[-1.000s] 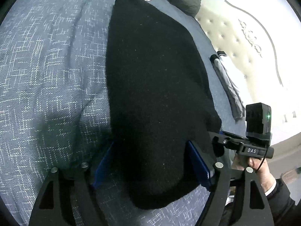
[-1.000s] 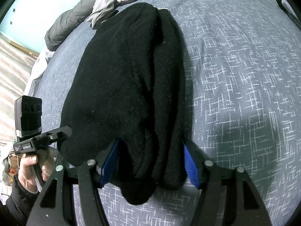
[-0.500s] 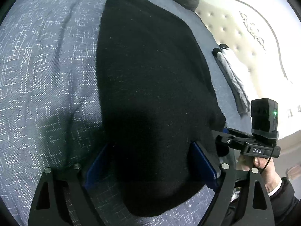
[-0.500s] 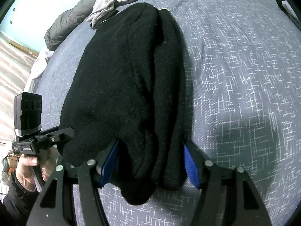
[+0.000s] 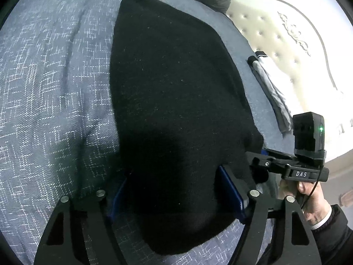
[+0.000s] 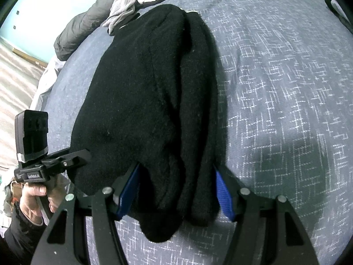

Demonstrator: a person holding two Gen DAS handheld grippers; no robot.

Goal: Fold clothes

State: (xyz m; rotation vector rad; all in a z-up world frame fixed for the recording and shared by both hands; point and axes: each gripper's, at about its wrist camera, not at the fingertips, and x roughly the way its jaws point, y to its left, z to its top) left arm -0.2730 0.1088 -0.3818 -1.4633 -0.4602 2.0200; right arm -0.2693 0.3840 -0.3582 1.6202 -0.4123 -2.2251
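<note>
A black fleece garment (image 5: 176,84) lies folded lengthwise on the blue patterned bedspread (image 5: 48,101). Its near end runs between the blue pads (image 5: 229,192) of my left gripper (image 5: 174,194), which stands open astride it. In the right wrist view the same garment (image 6: 150,92) shows stacked layers along its right side. Its near end sits between the fingers of my right gripper (image 6: 175,191), also open. Each view shows the other gripper in a hand at the garment's near corner: the right gripper (image 5: 308,154) and the left gripper (image 6: 33,154).
A pile of grey, white and dark clothes (image 6: 132,8) lies at the far end of the bed. A rolled grey and white item (image 5: 269,88) rests by the padded cream headboard (image 5: 286,35). Bare bedspread (image 6: 286,88) stretches to the right of the garment.
My left gripper has shifted slightly over the garment's near end, with its jaws still wide. The right gripper and the garment have hardly moved.
</note>
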